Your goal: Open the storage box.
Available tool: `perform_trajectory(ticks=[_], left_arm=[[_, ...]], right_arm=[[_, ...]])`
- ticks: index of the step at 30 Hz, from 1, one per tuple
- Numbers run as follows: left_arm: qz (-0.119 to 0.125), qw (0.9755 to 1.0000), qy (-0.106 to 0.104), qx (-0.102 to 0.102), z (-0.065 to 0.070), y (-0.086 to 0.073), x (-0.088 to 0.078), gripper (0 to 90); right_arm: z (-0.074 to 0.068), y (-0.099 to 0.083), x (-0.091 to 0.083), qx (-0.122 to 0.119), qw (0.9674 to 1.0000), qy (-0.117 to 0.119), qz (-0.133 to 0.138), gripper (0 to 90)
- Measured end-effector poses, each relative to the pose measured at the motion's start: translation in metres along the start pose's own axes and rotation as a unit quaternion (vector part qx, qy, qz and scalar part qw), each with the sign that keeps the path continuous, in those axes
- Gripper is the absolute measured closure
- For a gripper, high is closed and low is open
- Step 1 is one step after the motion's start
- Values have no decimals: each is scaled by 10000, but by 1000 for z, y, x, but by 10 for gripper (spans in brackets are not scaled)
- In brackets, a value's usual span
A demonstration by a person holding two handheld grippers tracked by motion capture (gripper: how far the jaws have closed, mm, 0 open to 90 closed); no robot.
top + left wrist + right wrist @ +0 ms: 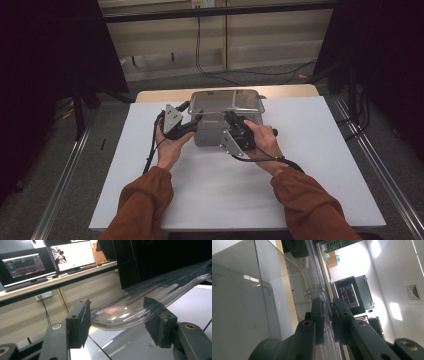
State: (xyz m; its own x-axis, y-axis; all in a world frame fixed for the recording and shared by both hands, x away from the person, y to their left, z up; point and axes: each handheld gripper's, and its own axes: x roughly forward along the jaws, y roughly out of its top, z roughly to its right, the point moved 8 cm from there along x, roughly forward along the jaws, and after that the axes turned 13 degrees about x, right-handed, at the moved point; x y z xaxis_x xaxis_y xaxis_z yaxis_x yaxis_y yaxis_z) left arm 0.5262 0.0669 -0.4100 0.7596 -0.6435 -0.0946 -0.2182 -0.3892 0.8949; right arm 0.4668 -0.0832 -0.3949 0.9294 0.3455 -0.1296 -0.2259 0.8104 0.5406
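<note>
A stainless steel container (pixel 226 103) stands at the far middle of the white board (pixel 320 165). In the high view my left gripper (pixel 196 121) is at the container's left front corner, held from the left. The left gripper view has its jaws (pixel 117 320) partly apart, with the shiny curved rim (pixel 130 312) running between them and a gap still beside the left pad. My right gripper (pixel 231 117) sits on the front rim, tilted on its side. In the right gripper view its jaws (pixel 327 315) are nearly together, pinching the thin rim edge, beside the steel wall (pixel 237 302).
A wooden tabletop edge (pixel 155 95) shows behind the board. Metal floor rails (pixel 65 175) run along both sides, and cables (pixel 215 70) lie on the floor beyond. Monitors (pixel 72 255) stand on a shelf in the left gripper view.
</note>
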Motion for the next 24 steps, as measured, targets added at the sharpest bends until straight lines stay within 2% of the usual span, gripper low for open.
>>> perform_trajectory(ticks=[4, 5, 9, 11, 12, 14, 15, 18, 19, 20, 22, 24], left_arm=[[29, 10000, 7, -38, -1, 0, -1, 444], [14, 10000, -8, -21, -1, 0, -1, 448], [-3, 10000, -5, 35, -1, 0, -1, 452], [13, 10000, 4, 15, -1, 0, -1, 454], [13, 10000, 0, 16, -2, 0, -1, 459], [13, 10000, 12, 24, -2, 0, -1, 461], [17, 10000, 8, 21, -2, 0, -1, 461], [12, 10000, 2, 41, -3, 1, -1, 463], [29, 10000, 2, 31, -3, 1, -1, 464], [28, 10000, 3, 31, -3, 1, -1, 465], [21, 10000, 8, 37, -3, 1, -1, 466], [22, 10000, 9, 32, -3, 1, -1, 466]], right_arm=[[1, 0, 0, 104, 9999, 13, 43, 789], [1, -1, 0, 189, 9998, 53, 56, 775], [1, -2, 1, 288, 9995, 86, 73, 744], [0, -3, 1, 434, 9990, 118, 75, 716], [0, -3, 1, 623, 9979, 164, 113, 676], [0, -4, 1, 709, 9973, 190, 103, 656], [0, -6, 1, 898, 9957, 221, 101, 632], [2, -10, 2, 1273, 9915, 242, 70, 555], [3, -13, 2, 1427, 9894, 275, 33, 510], [4, -15, 3, 1660, 9857, 296, -3, 455], [5, -20, 5, 1924, 9805, 389, -79, 364], [6, -23, 5, 2102, 9765, 449, -153, 328]])
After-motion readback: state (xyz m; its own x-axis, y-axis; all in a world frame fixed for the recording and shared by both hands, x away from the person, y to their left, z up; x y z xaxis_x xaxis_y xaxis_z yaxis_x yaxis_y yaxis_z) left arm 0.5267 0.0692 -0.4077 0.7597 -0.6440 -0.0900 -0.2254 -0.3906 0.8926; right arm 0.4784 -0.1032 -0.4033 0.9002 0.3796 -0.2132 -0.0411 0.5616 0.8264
